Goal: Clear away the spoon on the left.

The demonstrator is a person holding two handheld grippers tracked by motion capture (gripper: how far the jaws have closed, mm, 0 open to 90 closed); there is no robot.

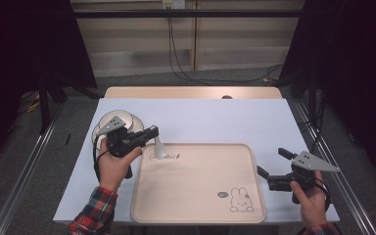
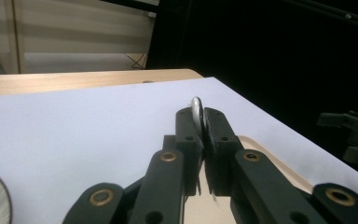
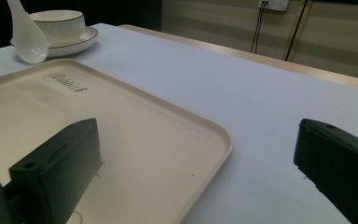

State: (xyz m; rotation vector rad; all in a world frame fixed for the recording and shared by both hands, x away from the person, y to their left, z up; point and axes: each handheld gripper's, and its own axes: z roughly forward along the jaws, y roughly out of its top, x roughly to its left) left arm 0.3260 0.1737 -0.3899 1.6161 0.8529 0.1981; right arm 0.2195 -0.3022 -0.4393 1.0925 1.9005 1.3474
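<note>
My left gripper is shut on the handle of a white ceramic spoon, which hangs bowl-down over the far left corner of the cream tray. In the left gripper view the black jaws clamp the spoon's handle edge-on. The right gripper view shows the spoon hanging just above the tray's corner. My right gripper rests to the right of the tray, open, with nothing between its fingers.
A white bowl on a plate stands behind the spoon at the table's left, partly hidden under my left gripper. The tray bears a rabbit drawing. A white cloth covers the table.
</note>
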